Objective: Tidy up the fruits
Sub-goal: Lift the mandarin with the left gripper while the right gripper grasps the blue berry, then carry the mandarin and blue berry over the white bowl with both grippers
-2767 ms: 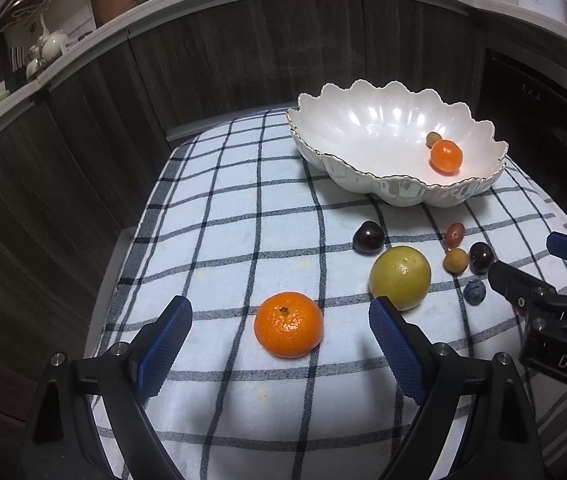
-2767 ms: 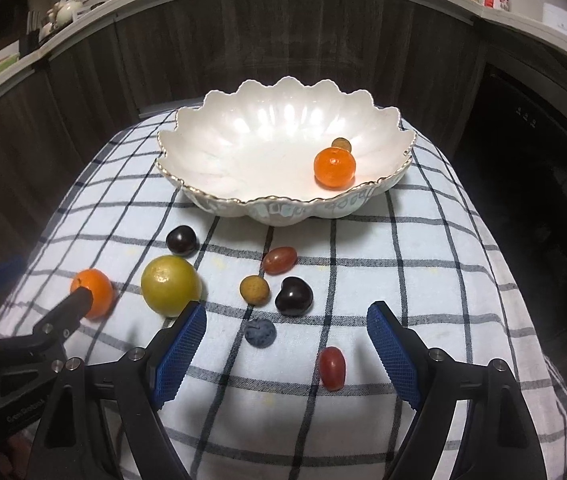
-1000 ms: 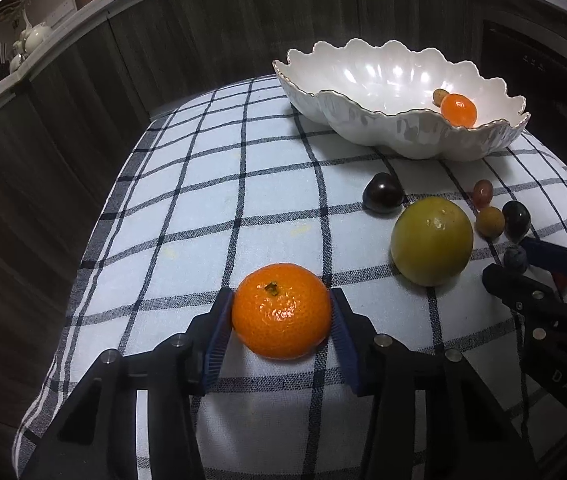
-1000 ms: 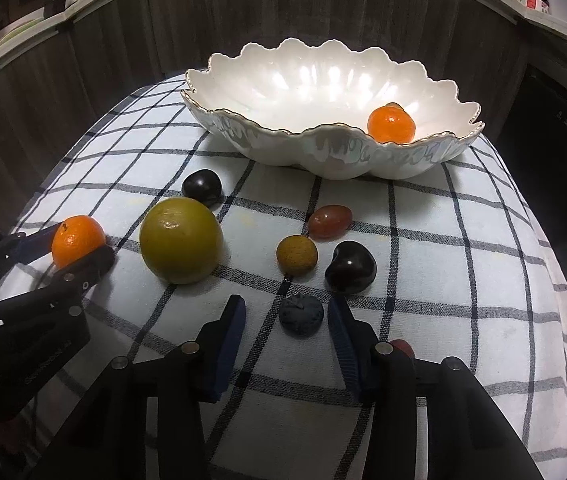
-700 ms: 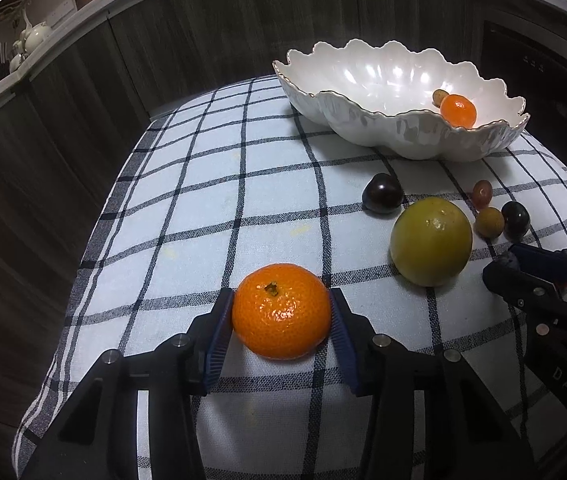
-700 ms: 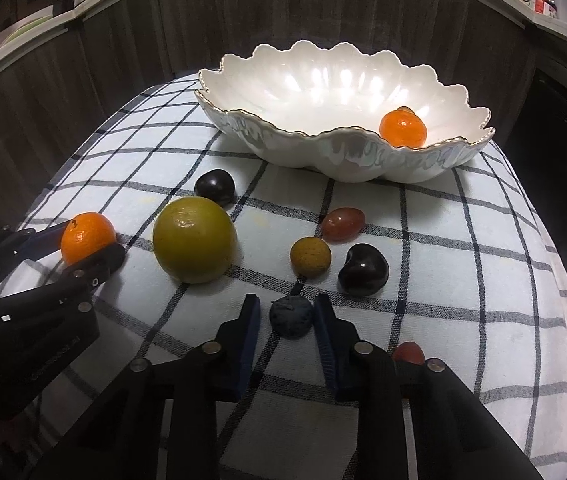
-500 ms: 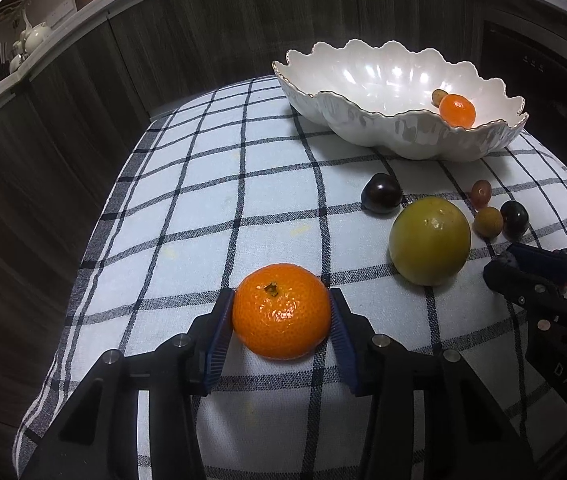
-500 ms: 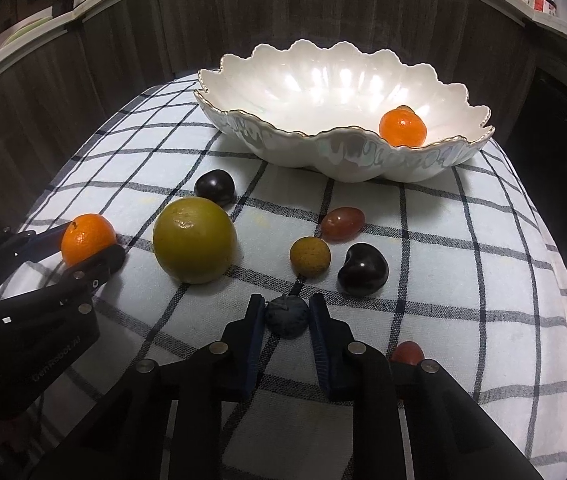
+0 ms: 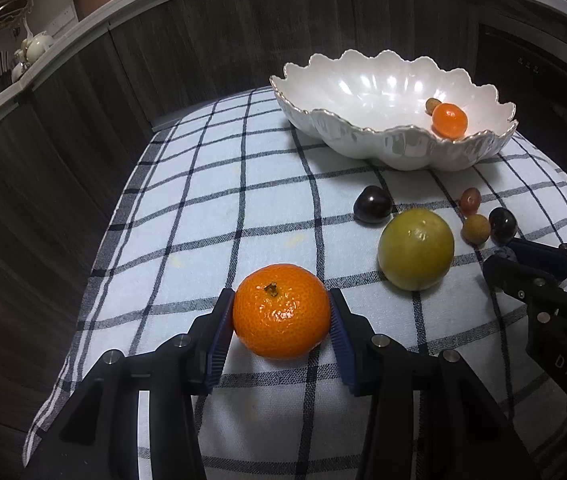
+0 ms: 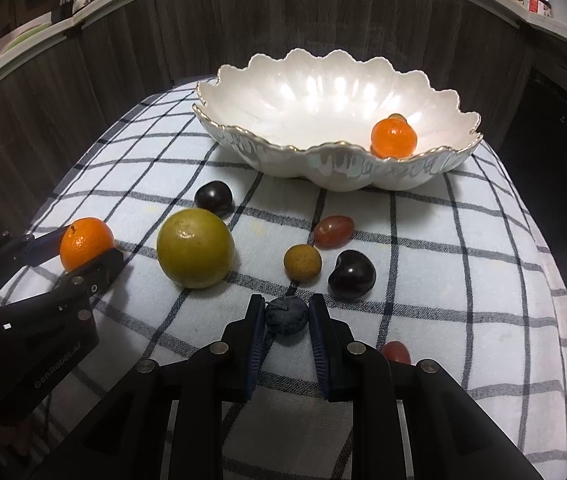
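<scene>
The left claw grips the orange mandarin on the checked cloth. Right of it sits the green citrus. The right claw clamps the small blue fruit, near the white bowl holding 2 fruits.

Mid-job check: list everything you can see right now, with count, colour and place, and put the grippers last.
Bowl: one, white with a gold scalloped rim, at the far end of the cloth.
Cloth: one, white with dark checks, under everything.
Mandarins: two, orange; one in the bowl, one between the left jaws.
Small brown fruit: one, in the bowl behind the mandarin.
Large fruit: one, yellow-green, on the cloth.
Dark round fruits: two, on the cloth.
Reddish fruits: two, on the cloth.
Tan fruit: one, on the cloth.
Blue-grey fruit: one, between the right jaws.
Left gripper: black, blue pads, shut on the mandarin.
Right gripper: same, shut on the blue-grey fruit.
</scene>
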The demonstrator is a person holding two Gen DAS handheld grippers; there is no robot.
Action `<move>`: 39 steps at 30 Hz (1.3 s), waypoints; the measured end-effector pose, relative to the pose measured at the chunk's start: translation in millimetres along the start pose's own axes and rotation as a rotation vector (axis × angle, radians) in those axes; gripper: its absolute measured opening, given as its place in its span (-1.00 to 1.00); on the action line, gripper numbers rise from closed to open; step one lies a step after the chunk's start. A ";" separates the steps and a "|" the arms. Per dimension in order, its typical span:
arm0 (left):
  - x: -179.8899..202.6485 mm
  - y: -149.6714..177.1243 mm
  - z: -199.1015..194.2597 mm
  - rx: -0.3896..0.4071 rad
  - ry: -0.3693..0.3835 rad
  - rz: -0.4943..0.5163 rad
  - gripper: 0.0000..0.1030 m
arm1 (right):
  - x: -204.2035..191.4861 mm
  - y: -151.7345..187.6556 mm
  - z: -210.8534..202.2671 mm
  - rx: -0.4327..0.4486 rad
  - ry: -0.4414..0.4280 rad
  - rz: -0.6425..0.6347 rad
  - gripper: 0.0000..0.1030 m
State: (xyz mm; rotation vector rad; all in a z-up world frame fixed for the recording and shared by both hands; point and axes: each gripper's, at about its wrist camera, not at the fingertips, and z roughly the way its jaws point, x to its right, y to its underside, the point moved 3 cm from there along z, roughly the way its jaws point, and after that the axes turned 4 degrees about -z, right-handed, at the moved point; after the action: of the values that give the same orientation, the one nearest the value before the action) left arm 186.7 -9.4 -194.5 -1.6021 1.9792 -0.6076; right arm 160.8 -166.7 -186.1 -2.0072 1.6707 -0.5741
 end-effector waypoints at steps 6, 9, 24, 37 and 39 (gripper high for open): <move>1.3 -7.7 -15.0 0.035 -0.006 0.012 -0.12 | 0.3 -7.0 -13.3 0.034 0.009 -0.005 -0.54; 2.8 -11.5 -23.1 0.050 -0.010 0.019 -0.12 | 1.3 -10.7 -19.7 0.046 0.015 -0.002 -0.54; 14.3 -41.7 -57.3 0.120 -0.015 0.040 -0.12 | 10.5 -32.1 -55.1 0.125 0.037 0.003 -0.54; 27.7 -87.2 -74.5 0.170 -0.004 0.043 -0.12 | 36.7 -61.8 -73.6 0.180 0.048 0.051 -0.54; 30.5 -93.9 -75.2 0.179 -0.003 0.046 -0.12 | 42.5 -67.1 -75.2 0.187 0.051 0.059 -0.54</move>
State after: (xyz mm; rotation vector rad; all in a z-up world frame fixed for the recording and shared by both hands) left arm 203.5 -56.5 -80.9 -1.4452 1.8957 -0.7415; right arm 177.2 -204.5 -84.8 -1.8193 1.6345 -0.7373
